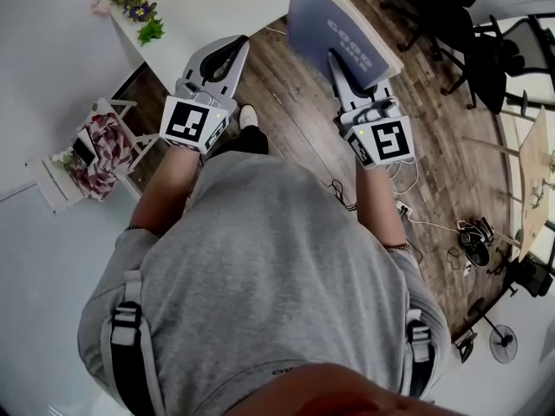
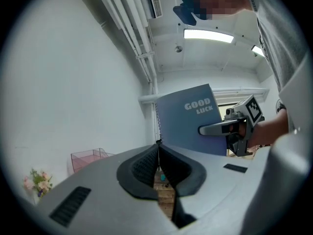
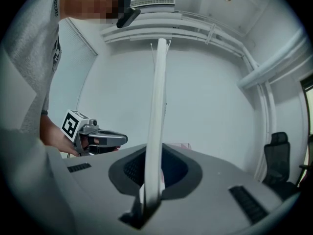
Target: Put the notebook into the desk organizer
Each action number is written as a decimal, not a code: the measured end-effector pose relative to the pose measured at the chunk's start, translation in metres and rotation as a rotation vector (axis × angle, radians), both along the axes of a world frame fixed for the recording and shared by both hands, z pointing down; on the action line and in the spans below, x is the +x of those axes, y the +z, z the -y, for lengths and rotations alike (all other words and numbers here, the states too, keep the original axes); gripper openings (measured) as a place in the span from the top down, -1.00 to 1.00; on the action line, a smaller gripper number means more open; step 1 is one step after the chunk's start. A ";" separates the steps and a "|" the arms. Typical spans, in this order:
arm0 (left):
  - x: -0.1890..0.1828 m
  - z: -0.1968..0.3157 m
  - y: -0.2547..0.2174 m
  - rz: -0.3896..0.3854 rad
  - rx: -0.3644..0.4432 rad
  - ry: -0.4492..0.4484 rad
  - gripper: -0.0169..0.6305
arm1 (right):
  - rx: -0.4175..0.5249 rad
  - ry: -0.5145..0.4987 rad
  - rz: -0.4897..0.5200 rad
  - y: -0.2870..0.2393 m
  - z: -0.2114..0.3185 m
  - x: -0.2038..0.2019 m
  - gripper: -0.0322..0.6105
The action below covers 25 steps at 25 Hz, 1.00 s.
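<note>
Notebook: pinched upright in right gripper by the edge opposite its spiral, midair near the white desk. Alongside, left gripper, jaws together, empty. Probably light, stiff-covered, slick; worth clamping deep, since likely to swing from one edge.

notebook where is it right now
In the head view the notebook stands upright at top, right of centre, clamped in the right tool over the wood floor, beside the white table.

Office: black swivel chairs, white desk, wood-plank floor
</note>
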<state>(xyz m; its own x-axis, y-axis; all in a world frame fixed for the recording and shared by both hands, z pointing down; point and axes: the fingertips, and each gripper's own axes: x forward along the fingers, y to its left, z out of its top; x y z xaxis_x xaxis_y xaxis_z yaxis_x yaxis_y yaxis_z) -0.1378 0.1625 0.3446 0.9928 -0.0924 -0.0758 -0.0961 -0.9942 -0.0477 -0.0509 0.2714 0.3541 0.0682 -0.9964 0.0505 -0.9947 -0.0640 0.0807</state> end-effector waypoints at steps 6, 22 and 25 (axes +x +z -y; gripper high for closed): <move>0.029 0.053 -0.004 0.001 0.015 0.006 0.88 | -0.002 0.000 0.000 -0.005 0.056 0.026 0.77; 0.072 0.161 0.013 0.020 -0.029 0.027 0.88 | -0.053 0.015 0.036 0.008 0.158 0.063 0.77; 0.079 0.172 0.014 0.020 -0.033 0.011 0.88 | -0.058 -0.002 0.033 0.009 0.171 0.070 0.77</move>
